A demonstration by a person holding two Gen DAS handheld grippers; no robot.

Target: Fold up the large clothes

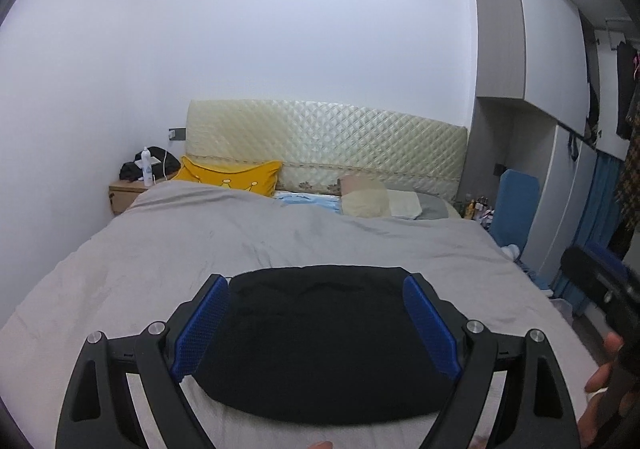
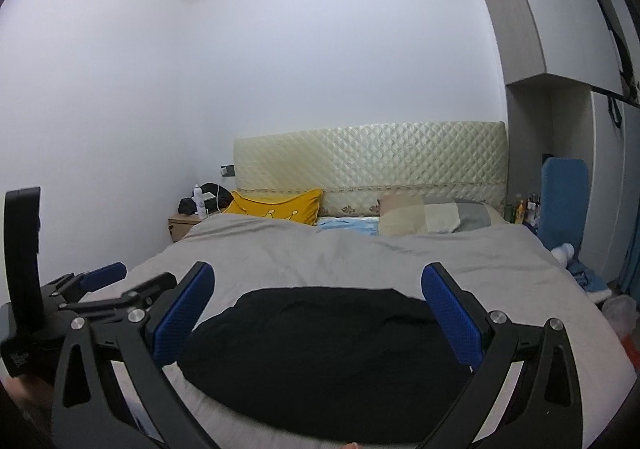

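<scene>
A black garment (image 1: pixel 320 345), folded into a compact rounded rectangle, lies flat on the grey bed cover (image 1: pixel 168 257). In the left wrist view my left gripper (image 1: pixel 316 285) hovers above it, open wide, its blue pads (image 1: pixel 200 325) framing the garment's sides without pressing it. The right wrist view shows the same garment (image 2: pixel 320 361) below my right gripper (image 2: pixel 319 271), which is also open with nothing between its pads (image 2: pixel 452 317). The left gripper (image 2: pixel 136 279) appears at that view's left edge. A hand (image 1: pixel 604 373) holds the blurred right gripper (image 1: pixel 596 285) at the far right.
A quilted cream headboard (image 1: pixel 328 137) backs the bed, with a yellow cushion (image 1: pixel 232 177) and pale pillows (image 1: pixel 380 201) in front of it. A nightstand (image 1: pixel 124 193) with a white bottle stands at the left. Wardrobe cabinets (image 1: pixel 536 49), a blue board (image 1: pixel 516 209) and hanging clothes fill the right side.
</scene>
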